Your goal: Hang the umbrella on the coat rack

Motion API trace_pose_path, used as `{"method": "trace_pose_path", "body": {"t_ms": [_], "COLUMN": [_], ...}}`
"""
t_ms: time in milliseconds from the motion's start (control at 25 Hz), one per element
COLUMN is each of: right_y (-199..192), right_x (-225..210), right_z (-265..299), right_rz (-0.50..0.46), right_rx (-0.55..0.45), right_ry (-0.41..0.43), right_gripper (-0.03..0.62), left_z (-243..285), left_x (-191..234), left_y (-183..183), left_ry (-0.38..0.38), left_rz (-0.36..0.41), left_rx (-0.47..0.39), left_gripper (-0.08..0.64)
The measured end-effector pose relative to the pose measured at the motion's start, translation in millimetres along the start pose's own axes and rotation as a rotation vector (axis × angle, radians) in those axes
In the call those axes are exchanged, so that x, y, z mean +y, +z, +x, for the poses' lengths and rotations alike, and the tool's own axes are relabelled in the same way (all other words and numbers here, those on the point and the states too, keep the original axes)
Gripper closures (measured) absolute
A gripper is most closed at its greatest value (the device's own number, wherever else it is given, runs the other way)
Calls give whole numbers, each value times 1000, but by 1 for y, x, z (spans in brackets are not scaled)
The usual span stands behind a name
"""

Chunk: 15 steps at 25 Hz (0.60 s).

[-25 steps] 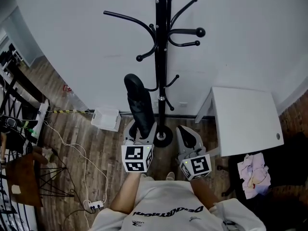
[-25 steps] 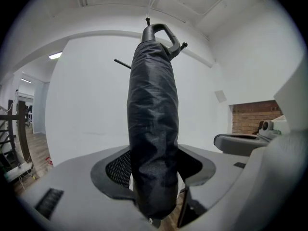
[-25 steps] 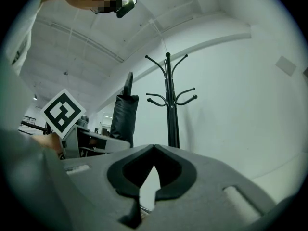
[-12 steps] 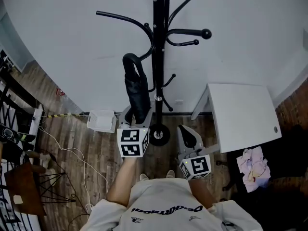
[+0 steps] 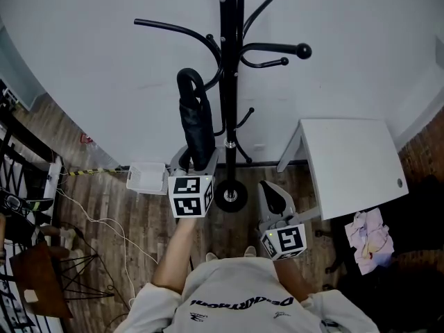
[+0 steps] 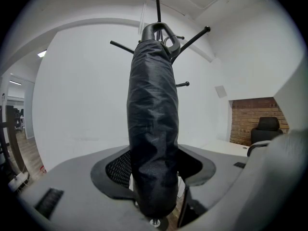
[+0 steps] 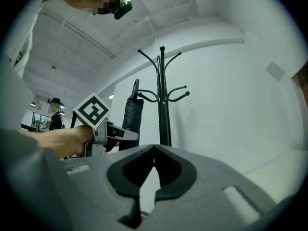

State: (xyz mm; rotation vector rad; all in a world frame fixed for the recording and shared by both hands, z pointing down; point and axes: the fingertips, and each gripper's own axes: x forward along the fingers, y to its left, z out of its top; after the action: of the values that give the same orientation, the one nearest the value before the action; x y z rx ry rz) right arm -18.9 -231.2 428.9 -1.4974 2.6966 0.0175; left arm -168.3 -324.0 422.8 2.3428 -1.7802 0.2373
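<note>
Umbrella (image 5: 195, 127), folded, stands upright clamped in L hand-held gripper (image 5: 197, 159), w/ coat rack (image 5: 227, 82) just ahead-right of it; approach step, next: lift top loop (image 6: 148, 32) over a hook; R hand-held gripper (image 5: 274, 193) closed, empty.

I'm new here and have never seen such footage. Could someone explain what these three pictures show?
There is no robot: a person holds a grasping tool in each hand. The head view looks down from the person's head; the other two views look along each tool. The left tool clamps a folded black umbrella upright, near the black coat rack. The right tool is shut and empty. A white table stands on the wooden floor.
</note>
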Motion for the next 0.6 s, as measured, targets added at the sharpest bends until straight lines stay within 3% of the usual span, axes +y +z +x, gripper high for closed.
{"method": "trace_pose_path", "body": {"t_ms": [600], "right_y": [-7], "right_x": [-5], "right_z": [10], "right_rz": [6], "right_rx": [9], "right_ry": [-28], "right_gripper": [595], "left_z": [27], "left_x": [12], "left_y": [13], "left_ry": [-24], "left_rz": [14], "left_rx": [11], "left_gripper": [308]}}
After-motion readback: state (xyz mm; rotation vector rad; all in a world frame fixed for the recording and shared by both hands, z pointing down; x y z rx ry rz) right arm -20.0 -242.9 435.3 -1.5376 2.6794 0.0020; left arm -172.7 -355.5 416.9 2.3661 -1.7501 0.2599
